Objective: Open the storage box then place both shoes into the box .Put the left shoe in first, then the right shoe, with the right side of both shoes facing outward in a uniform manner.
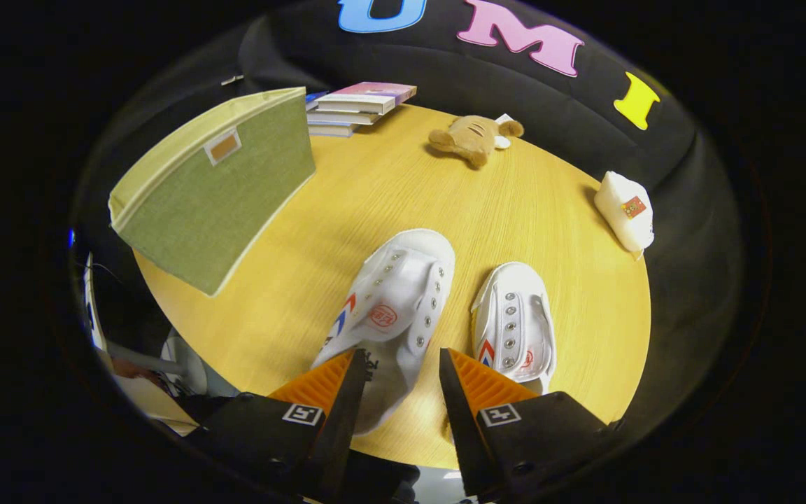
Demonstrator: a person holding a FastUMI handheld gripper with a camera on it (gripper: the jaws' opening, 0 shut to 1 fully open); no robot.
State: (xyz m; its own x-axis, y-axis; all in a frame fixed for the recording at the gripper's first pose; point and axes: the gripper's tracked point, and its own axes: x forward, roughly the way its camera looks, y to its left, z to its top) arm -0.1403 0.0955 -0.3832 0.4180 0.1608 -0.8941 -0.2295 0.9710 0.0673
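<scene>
hovering gripper (396, 364), fingers apart, straddling heel of nearer white canvas lace-less shoe (389, 308) on round wooden worktop (389, 189). second white shoe (515, 325) just beside. green fabric storage box (217, 185) well apart, looks shut; opening seems unfinished, next move likely box.

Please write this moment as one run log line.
tongs: open, around shoe heel | storage box: closed | second shoe: on table
</scene>
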